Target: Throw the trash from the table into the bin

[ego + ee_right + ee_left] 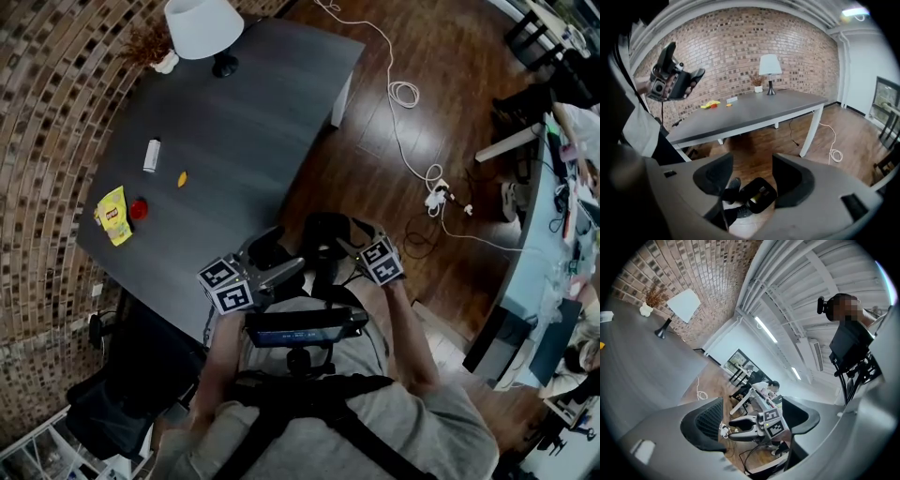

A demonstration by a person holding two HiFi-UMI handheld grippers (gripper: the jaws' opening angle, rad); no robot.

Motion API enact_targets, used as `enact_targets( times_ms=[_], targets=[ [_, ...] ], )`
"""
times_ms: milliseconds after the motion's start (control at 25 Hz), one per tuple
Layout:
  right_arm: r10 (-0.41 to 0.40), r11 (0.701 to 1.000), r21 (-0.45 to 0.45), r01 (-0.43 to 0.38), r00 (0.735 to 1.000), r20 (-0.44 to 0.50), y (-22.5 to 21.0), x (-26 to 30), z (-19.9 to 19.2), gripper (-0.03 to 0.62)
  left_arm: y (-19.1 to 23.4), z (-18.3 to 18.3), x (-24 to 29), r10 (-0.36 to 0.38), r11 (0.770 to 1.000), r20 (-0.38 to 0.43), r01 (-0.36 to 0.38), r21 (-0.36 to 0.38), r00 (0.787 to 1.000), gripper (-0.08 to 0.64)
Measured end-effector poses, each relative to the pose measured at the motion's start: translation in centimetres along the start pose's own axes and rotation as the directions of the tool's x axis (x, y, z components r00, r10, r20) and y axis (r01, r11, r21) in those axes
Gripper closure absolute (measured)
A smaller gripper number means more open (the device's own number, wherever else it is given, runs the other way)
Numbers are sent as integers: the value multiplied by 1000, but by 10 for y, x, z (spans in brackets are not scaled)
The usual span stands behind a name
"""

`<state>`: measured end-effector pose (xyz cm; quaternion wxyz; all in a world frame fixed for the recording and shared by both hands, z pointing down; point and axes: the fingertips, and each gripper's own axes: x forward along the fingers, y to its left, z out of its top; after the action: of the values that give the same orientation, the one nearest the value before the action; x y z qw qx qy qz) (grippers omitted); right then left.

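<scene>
Right gripper (752, 174), jaws apart and empty, over bin (757, 184) beside table (244, 122); left gripper (752, 420) wide, empty too. Seemingly between drops: next, reach for chip bag (114, 215) on table.

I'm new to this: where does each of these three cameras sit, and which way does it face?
Left gripper view: rides the left gripper, facing across the room; its open jaws frame the right gripper, chest screen at right.
Right gripper view: rides the right gripper, tilted down at the bin on the floor, table beyond; a shoe shows.
Head view: on the person's head, looking steeply down at the table, torso and both grippers.
Shared: head and right gripper views both show the lamp.
</scene>
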<state>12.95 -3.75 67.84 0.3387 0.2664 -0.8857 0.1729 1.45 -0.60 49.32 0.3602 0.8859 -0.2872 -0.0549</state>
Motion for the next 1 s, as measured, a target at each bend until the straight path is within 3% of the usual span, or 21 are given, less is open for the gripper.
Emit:
enact_targets(
  times_ms=[280, 640, 1000],
  targets=[
    [-16, 997, 76, 5, 989, 144, 5, -32, 33, 354, 3, 1, 9, -24, 999, -19, 24, -22, 1000, 176],
    [-77, 993, 103, 58, 977, 199, -7, -62, 45, 354, 9, 2, 22, 3, 1000, -12, -3, -21, 1000, 177],
    [-71, 993, 111, 45, 969, 238, -8, -69, 48, 354, 7, 1, 20, 20, 1000, -3, -20, 4, 1000, 178]
  ],
)
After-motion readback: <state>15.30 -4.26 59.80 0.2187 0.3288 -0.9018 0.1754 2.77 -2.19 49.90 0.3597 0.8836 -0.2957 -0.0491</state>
